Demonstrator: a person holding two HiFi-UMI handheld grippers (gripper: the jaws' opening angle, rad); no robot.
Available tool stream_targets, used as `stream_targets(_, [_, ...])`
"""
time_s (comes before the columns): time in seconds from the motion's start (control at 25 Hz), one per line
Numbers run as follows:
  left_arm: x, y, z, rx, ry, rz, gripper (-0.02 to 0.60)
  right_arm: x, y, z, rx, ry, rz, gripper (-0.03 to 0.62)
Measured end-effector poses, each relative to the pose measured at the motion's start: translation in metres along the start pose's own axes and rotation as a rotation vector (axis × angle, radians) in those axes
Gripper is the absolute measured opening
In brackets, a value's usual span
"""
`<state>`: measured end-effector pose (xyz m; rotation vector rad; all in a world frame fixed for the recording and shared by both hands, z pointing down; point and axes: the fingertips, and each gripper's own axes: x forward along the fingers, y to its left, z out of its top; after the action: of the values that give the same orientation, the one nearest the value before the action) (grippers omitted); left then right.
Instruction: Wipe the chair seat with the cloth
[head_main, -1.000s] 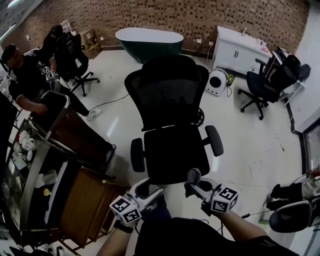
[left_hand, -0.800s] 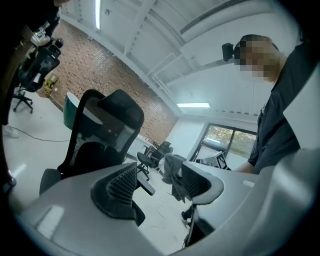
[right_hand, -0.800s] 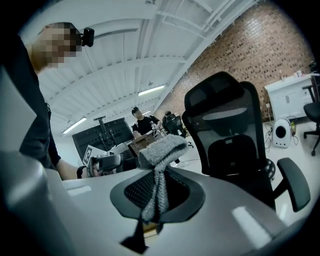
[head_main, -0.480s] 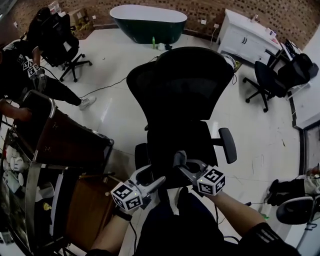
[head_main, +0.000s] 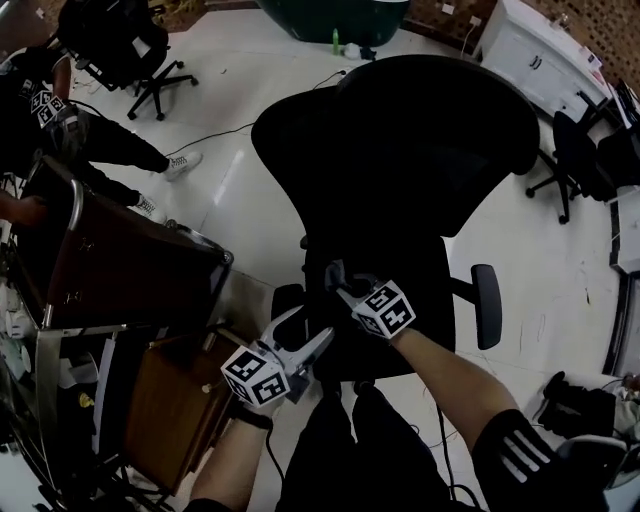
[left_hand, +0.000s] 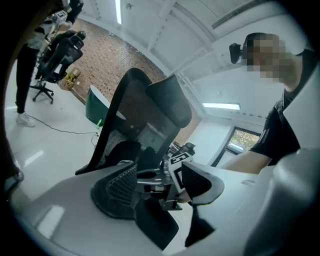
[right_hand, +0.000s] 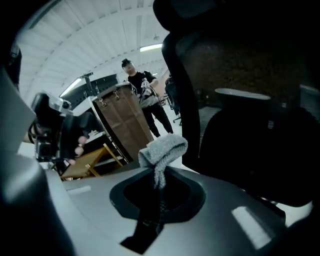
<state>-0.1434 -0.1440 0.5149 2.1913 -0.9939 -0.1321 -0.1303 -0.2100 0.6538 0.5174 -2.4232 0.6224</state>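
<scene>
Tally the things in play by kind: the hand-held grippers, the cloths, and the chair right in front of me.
Hand-held grippers: 2 (left hand-held gripper, open; right hand-held gripper, shut on the cloth)
Grey cloth: 1
Black office chair: 1
Total: 4

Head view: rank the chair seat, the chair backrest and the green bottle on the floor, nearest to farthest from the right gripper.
From the right gripper, shut on the cloth:
1. The chair seat, right beneath it.
2. The chair backrest, rising just beyond the seat.
3. The green bottle, on the floor well past the chair, at the top of the view.
</scene>
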Motion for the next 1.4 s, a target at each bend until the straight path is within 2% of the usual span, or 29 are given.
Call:
stream_targets(0.12, [0.011,0.018,-0.011,-0.029,-0.015,0.017,0.304,0.054,-0.024,-0.024,-0.054,0.104,0.012,0.029])
stream_targets(0.28, [0.025,0.029,-0.018,-0.041,-0.019,0.016,0.304,0.118,-0.054,-0.054,-0.177,0.228,0.017,0.029])
stream_targets(0.44, [0.029,0.039,-0.027,-0.04,-0.025,0.011,0.304,0.166,-0.076,-0.075,-0.248,0.257,0.009,0.029])
stream_targets(0.56, [0.033,0.042,-0.031,-0.042,-0.019,0.005,0.304,0.182,-0.089,-0.097,-0.283,0.291,0.005,0.029])
stream_targets(0.72, [0.056,0.039,-0.04,-0.045,0.003,-0.014,0.304,0.161,-0.134,-0.147,-0.319,0.385,-0.035,0.029])
stream_targets(0.84, [0.068,0.04,-0.046,-0.04,0.025,-0.019,0.304,0.13,-0.179,-0.17,-0.292,0.411,-0.094,0.029])
stream_targets(1.04, [0.084,0.034,-0.051,-0.045,0.044,-0.038,0.304,0.048,-0.263,-0.207,-0.222,0.464,-0.239,0.029])
stream_targets(1.16, [0.089,0.032,-0.053,-0.043,0.052,-0.049,0.304,-0.006,-0.307,-0.221,-0.192,0.514,-0.363,0.029])
stream_targets(1.32, [0.087,0.031,-0.053,-0.04,0.053,-0.044,0.304,-0.043,-0.333,-0.225,-0.144,0.528,-0.475,0.029])
stream_targets(1.4, [0.084,0.03,-0.055,-0.04,0.055,-0.037,0.304,-0.035,-0.32,-0.212,-0.149,0.474,-0.448,0.029])
